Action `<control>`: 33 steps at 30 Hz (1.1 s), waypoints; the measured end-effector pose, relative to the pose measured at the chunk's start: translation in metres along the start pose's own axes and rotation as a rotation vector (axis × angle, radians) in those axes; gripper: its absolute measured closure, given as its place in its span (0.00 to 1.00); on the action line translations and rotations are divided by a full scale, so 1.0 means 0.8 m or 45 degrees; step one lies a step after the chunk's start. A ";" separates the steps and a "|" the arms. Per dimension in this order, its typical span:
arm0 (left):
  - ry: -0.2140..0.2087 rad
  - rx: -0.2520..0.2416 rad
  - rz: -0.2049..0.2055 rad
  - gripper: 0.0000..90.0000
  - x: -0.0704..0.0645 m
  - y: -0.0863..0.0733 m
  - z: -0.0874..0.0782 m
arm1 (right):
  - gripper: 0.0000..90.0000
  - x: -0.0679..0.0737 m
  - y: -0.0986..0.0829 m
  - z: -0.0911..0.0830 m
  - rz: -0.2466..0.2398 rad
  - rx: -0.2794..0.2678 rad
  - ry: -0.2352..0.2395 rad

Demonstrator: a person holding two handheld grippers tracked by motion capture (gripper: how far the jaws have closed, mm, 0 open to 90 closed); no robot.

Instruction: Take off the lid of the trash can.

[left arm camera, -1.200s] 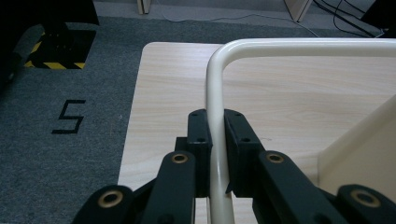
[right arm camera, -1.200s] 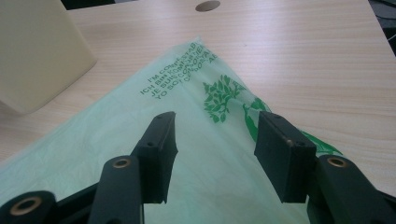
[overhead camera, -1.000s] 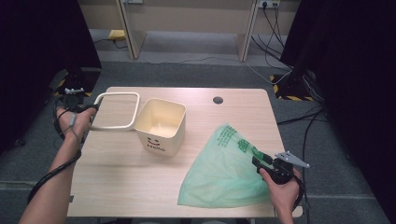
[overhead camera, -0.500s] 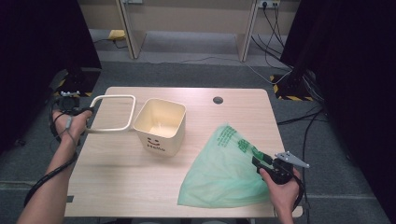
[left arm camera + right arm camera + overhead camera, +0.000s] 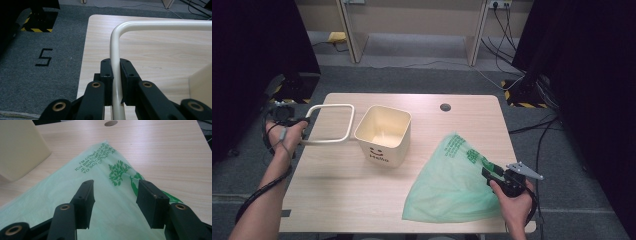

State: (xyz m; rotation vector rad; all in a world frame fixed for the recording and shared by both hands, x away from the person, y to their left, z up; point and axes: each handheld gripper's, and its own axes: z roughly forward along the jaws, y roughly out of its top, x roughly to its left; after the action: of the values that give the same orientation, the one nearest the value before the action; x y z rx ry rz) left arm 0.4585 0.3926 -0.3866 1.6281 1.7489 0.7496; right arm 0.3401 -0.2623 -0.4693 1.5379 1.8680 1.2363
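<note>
At the left edge of the high view our left gripper [image 5: 294,123] is clamped on the cream handle [image 5: 115,62], which runs right to the bin [image 5: 384,134] at centre. At lower right our right gripper [image 5: 115,200] hangs with jaws wide apart over the green bag [image 5: 452,180], gripping nothing.
</note>
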 end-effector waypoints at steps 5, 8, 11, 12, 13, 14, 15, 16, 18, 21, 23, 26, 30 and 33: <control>0.003 0.004 -0.003 0.90 0.003 -0.004 0.002 | 0.53 0.000 0.000 0.000 0.000 0.000 0.001; 0.006 0.008 -0.003 0.90 0.006 -0.007 0.003 | 0.53 0.000 0.000 0.000 0.001 -0.002 -0.001; 0.009 0.010 -0.004 0.90 0.007 -0.009 0.004 | 0.53 0.000 0.000 0.000 0.001 -0.002 0.000; 0.011 0.011 -0.001 0.90 0.008 -0.010 0.005 | 0.53 0.000 0.000 0.000 0.002 -0.002 0.000; 0.012 0.014 0.000 0.90 0.008 -0.012 0.005 | 0.53 0.000 0.000 0.000 0.000 -0.001 0.001; 0.014 0.014 0.002 0.90 0.009 -0.013 0.006 | 0.53 0.000 0.000 0.000 0.000 0.000 0.001; 0.014 0.014 0.000 0.90 0.010 -0.014 0.006 | 0.53 0.000 0.000 0.000 -0.001 0.000 0.001; 0.015 0.018 0.001 0.90 0.011 -0.015 0.007 | 0.53 0.000 0.000 0.000 0.000 0.000 0.002; 0.016 0.020 -0.003 0.90 0.012 -0.017 0.008 | 0.53 0.000 -0.001 0.001 0.000 0.002 0.003; 0.016 0.022 -0.003 0.90 0.014 -0.020 0.009 | 0.53 0.000 -0.001 0.001 -0.001 0.003 0.002; 0.017 0.021 -0.001 0.90 0.014 -0.021 0.010 | 0.53 0.001 -0.001 0.001 -0.003 0.002 0.003; 0.010 0.016 0.002 0.90 0.014 -0.025 0.011 | 0.53 0.001 -0.001 0.001 -0.004 0.002 0.004; 0.011 0.021 0.009 0.90 0.016 -0.031 0.014 | 0.53 0.001 -0.001 0.001 -0.001 0.002 0.003; 0.012 0.029 0.009 0.90 0.016 -0.037 0.017 | 0.53 0.000 -0.001 0.000 0.000 0.002 0.002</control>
State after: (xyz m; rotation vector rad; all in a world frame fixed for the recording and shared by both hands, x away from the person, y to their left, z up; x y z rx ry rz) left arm 0.4496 0.4033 -0.4191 1.6488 1.7649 0.7441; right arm 0.3397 -0.2619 -0.4702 1.5380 1.8704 1.2368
